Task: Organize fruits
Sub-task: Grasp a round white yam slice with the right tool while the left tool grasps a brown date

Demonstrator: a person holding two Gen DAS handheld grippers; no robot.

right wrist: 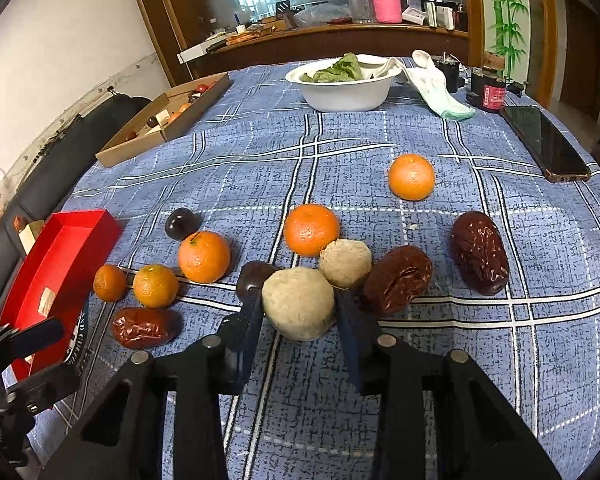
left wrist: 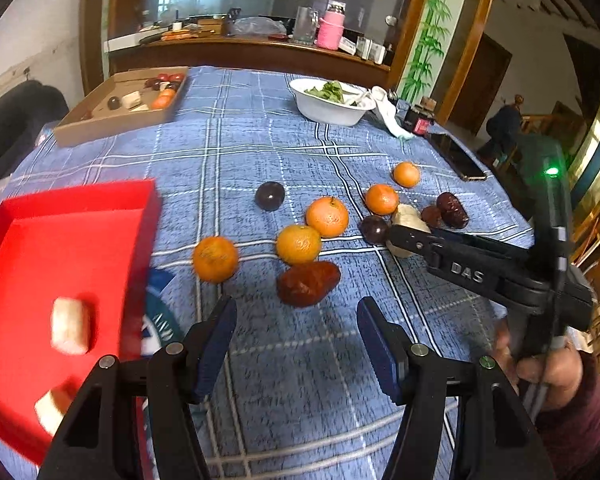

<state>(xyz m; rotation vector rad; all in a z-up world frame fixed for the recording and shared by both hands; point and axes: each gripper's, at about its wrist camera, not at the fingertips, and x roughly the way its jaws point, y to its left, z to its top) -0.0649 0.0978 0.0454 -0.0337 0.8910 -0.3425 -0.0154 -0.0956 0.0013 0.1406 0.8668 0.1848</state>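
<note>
Several oranges (left wrist: 327, 217), two dark plums (left wrist: 269, 196) and wrinkled red dates (left wrist: 308, 283) lie scattered on the blue checked tablecloth (left wrist: 260, 140). At the left sits a red tray (left wrist: 60, 240) holding two pale pieces (left wrist: 70, 330). My left gripper (left wrist: 296, 344) hovers open over bare cloth just short of the nearest date. My right gripper (right wrist: 298, 304) has its pads against both sides of a pale round fruit (right wrist: 298, 296). A second pale fruit (right wrist: 346, 263) and a plum (right wrist: 256, 276) touch it. The right gripper (left wrist: 396, 236) also shows in the left wrist view.
A cardboard box (left wrist: 120, 108) with small fruits stands at the far left. A white bowl (right wrist: 340, 92) of greens, a white-green cloth (right wrist: 440, 92), a dark jar (right wrist: 488, 94) and a phone (right wrist: 546, 144) line the far right. A hand (left wrist: 548, 372) holds the right gripper.
</note>
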